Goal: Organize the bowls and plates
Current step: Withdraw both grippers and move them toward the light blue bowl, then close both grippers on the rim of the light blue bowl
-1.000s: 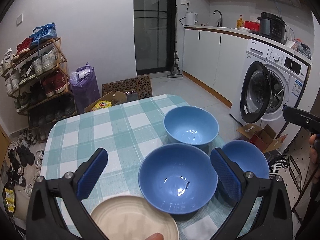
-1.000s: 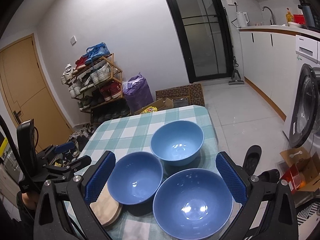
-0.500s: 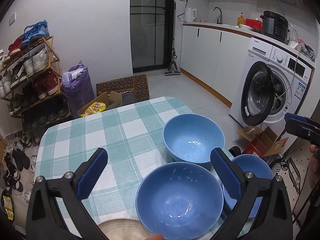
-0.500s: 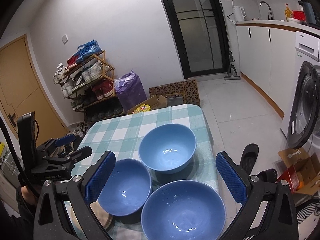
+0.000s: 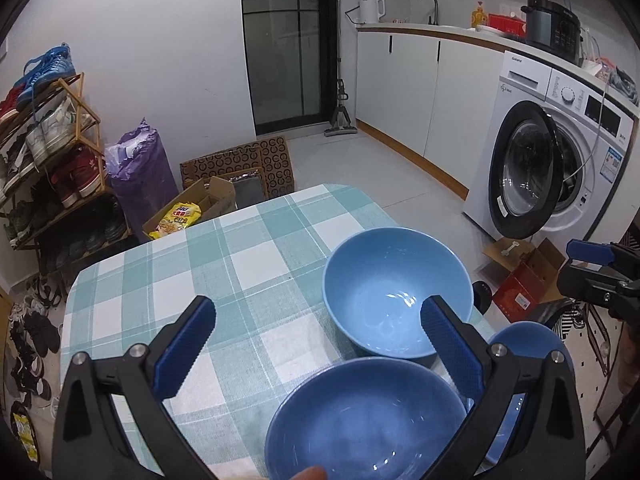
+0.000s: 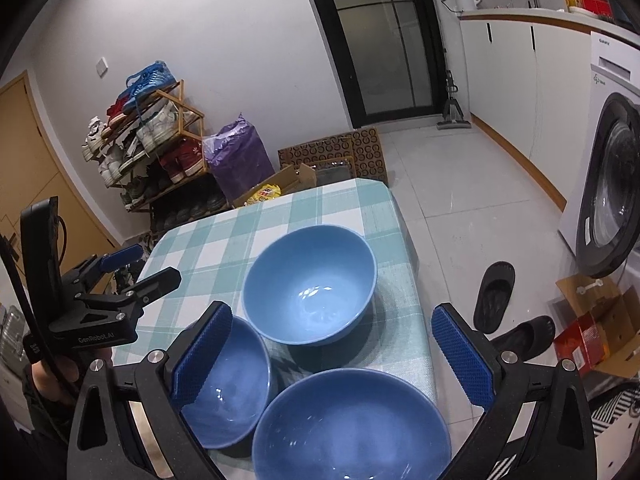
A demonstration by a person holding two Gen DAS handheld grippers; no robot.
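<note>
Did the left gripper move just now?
Yes. The left gripper has pulled back and up from the table: the bowls slid lower in its view, and the beige plate dropped out of sight.

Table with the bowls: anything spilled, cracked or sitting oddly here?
Nothing stands out. Three blue bowls sit upright and empty on the checked tablecloth: the light one farthest, two darker ones nearer. No spill or crack shows. Both grippers hover open above them.
</note>
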